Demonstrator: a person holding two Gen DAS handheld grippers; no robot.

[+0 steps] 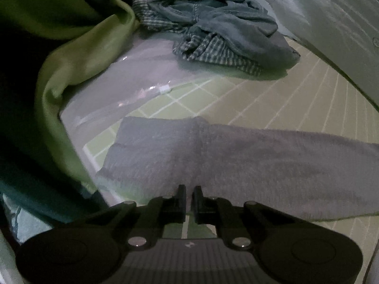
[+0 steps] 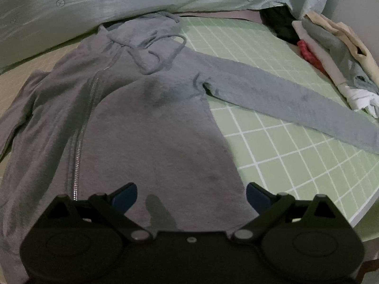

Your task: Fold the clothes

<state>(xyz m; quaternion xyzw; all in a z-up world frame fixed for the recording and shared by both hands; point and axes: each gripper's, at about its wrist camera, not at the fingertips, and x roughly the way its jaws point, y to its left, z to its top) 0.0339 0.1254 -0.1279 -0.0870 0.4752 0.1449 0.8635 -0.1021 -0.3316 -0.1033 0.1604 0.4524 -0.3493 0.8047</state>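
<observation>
Left tool (image 1: 188, 195) pinching grey hoodie sleeve (image 1: 236, 161) edge; right tool (image 2: 191, 195) spread over hem, open mat (image 2: 296, 146) rt.

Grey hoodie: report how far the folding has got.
Done: a stack of folded clothes sits at the mat's far corner. In hand: the grey hoodie lies zipped and spread flat, one sleeve stretched out; the left gripper is shut at the edge of its other sleeve, the right gripper is open over the hem. Left: every fold, plus the crumpled pile.
</observation>
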